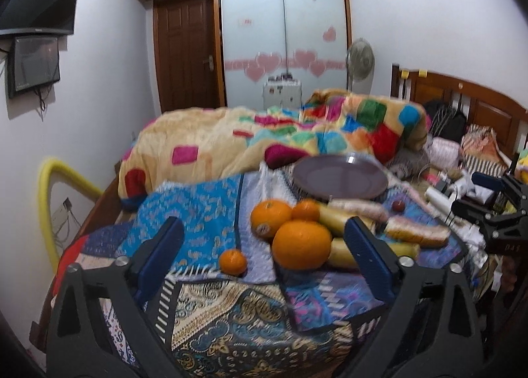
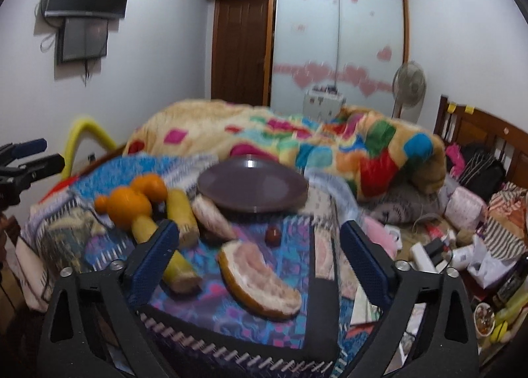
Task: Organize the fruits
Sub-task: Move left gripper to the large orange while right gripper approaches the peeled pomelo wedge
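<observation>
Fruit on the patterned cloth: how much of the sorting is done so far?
Nothing looks done: the plate is bare. Nothing is in hand either; the left tongs and the right tongs stand open and hold nothing. Left: the big orange, the small mandarin, the pomelo wedge and the other fruit beside them.

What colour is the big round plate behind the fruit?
The plate is a dull purple-grey; the right wrist view shows it best.

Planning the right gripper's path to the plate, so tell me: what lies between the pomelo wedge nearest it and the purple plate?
In the right wrist view, a small dark red fruit lies on the patterned cloth between the pomelo wedge and the purple plate.
</observation>
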A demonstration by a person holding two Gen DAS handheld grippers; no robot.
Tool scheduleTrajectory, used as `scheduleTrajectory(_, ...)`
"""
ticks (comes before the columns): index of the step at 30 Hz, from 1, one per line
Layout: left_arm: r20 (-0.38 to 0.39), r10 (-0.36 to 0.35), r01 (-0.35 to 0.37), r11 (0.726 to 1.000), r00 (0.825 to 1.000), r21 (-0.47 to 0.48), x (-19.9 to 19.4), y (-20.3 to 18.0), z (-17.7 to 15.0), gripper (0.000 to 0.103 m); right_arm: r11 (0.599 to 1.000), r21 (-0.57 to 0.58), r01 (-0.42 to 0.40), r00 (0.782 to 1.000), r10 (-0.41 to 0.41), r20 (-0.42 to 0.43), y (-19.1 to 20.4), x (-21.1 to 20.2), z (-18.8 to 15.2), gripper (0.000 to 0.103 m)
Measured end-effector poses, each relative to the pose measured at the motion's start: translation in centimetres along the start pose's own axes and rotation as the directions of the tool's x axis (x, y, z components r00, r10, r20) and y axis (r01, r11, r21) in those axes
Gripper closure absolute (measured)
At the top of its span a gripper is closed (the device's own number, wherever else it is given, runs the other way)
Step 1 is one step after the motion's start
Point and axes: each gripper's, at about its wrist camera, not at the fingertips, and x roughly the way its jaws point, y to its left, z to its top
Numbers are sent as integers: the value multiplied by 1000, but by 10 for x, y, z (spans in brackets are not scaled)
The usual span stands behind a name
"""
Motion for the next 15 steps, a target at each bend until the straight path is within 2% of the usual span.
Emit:
scheduleTrajectory(4,-101,-11,10,1000,995,-2,23,8,-17,18,999,1,-44,997,44,-70,-4,13,-10,20)
scheduleTrajectory(8,-176,-62,55,997,982,-45,43,15,-27,25,996,3,-89,989,88,-120,-2,26,-17,22)
scheduleTrajectory(15,-211,-123,113,992,970,-60,63,6,-26,27,988,1,-153,969,150,-197,-2,46,-20,33)
